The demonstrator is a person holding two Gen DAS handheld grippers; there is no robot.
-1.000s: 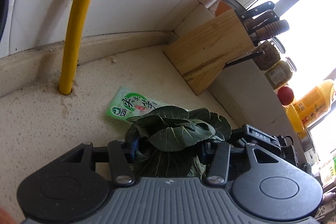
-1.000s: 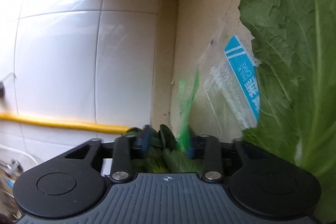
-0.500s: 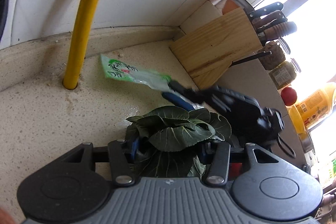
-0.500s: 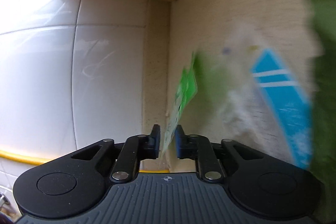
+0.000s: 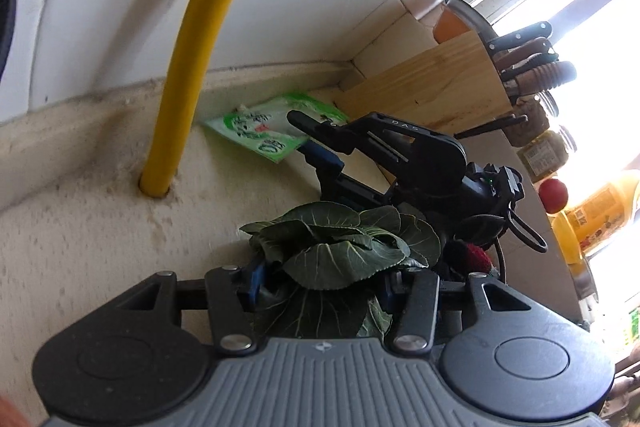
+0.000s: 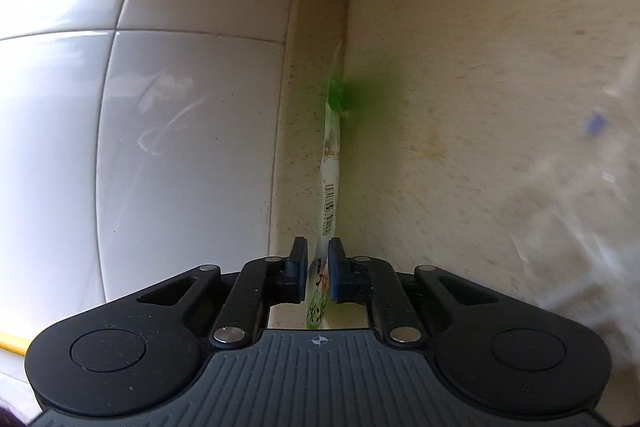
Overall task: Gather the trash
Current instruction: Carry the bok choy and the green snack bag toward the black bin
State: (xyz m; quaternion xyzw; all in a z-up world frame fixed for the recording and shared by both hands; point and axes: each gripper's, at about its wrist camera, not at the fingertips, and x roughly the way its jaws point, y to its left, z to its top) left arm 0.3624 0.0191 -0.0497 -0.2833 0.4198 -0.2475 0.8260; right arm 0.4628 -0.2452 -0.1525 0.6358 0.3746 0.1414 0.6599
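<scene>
So the left gripper (image 5: pixel 320 287) was clamped on a bunch of dark leafy greens (image 5: pixel 340 251), held over the counter (image 5: pixel 80 227) in front of the yellow pipe (image 5: pixel 188 67). Its camera also caught the right gripper (image 5: pixel 308 135) pinching a green snack wrapper (image 5: pixel 264 131) just right of the pipe, near the knife block (image 5: pixel 432 87). The right wrist view only showed that wrapper (image 6: pixel 330 187) edge-on between its closed fingers (image 6: pixel 298 263), plus white wall tiles (image 6: pixel 160 107) and no greens at all.

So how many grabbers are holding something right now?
2. The left gripper holds the leafy greens; the right gripper pinches the green wrapper near the yellow pipe.
</scene>
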